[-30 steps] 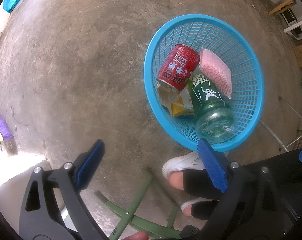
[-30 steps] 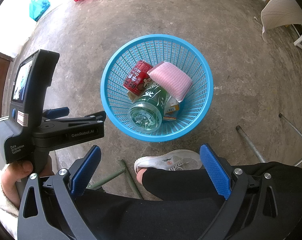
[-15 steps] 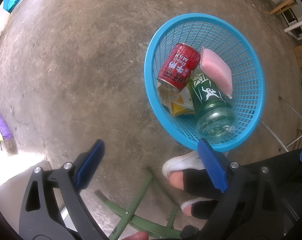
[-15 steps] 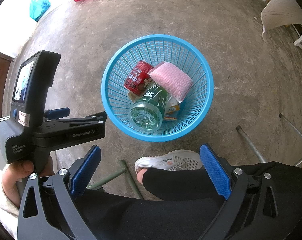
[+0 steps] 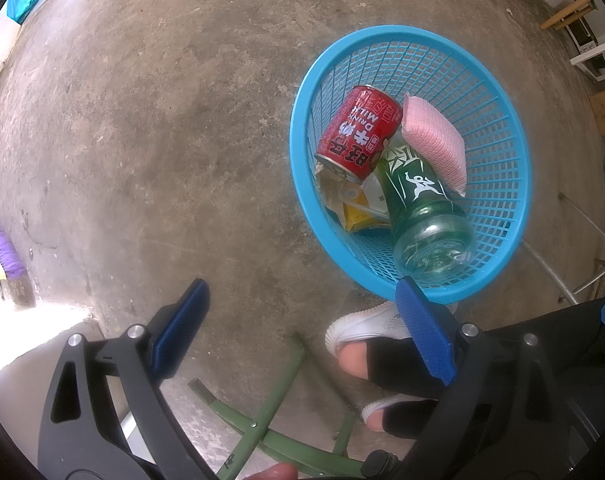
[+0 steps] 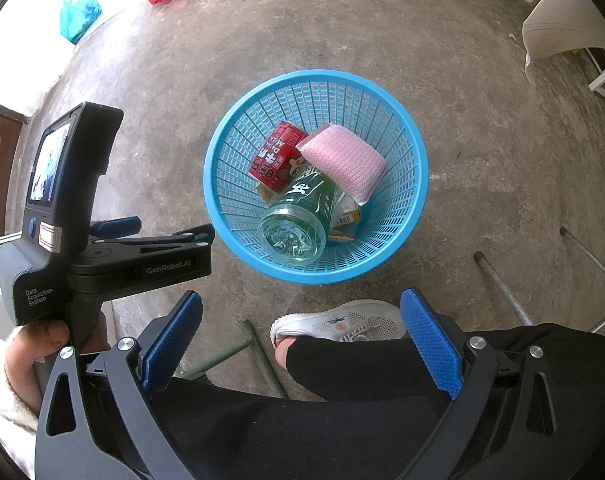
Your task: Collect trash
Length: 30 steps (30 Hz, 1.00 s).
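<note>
One blue basket [image 6: 416,184] stands on the concrete floor [image 5: 142,140]. Contents: one red can [image 5: 358,134], one green bottle [image 5: 422,208], one pink sponge [image 6: 342,160], and one yellow carton [image 5: 360,216] beneath them. Left gripper [image 5: 302,336]: jaws wide, empty, short of the basket. Right gripper [image 6: 302,340]: jaws wide, empty, above one white shoe [image 6: 342,320].

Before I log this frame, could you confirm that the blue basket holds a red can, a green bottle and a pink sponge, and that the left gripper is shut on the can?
Not quite: the left gripper is open and empty, as the left wrist view shows.
</note>
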Available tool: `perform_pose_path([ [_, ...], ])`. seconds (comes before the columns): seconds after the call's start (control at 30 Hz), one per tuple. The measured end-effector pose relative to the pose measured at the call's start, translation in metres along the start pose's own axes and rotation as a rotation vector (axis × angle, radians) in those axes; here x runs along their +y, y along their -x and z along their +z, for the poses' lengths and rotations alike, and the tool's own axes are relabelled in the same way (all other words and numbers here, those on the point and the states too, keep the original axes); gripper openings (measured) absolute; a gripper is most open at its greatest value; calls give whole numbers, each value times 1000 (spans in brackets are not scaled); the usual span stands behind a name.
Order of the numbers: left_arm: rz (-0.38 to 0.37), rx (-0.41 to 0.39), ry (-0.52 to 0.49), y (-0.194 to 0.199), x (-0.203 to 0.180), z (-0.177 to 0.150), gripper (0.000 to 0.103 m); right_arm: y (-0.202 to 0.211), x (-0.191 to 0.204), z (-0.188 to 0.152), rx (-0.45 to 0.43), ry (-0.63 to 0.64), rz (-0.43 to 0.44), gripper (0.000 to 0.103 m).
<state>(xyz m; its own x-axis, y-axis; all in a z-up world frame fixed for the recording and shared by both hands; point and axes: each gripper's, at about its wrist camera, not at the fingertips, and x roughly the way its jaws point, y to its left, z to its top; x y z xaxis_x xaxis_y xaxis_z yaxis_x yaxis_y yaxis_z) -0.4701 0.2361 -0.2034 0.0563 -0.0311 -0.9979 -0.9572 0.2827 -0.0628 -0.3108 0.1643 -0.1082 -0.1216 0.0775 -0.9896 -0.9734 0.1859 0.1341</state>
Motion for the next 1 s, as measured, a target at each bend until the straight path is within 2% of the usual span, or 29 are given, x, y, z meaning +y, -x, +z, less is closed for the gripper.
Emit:
perform_pose_path([
  [1.0, -3, 9, 6, -2, 1, -1, 90, 0, -1, 0, 0, 0, 2, 96],
])
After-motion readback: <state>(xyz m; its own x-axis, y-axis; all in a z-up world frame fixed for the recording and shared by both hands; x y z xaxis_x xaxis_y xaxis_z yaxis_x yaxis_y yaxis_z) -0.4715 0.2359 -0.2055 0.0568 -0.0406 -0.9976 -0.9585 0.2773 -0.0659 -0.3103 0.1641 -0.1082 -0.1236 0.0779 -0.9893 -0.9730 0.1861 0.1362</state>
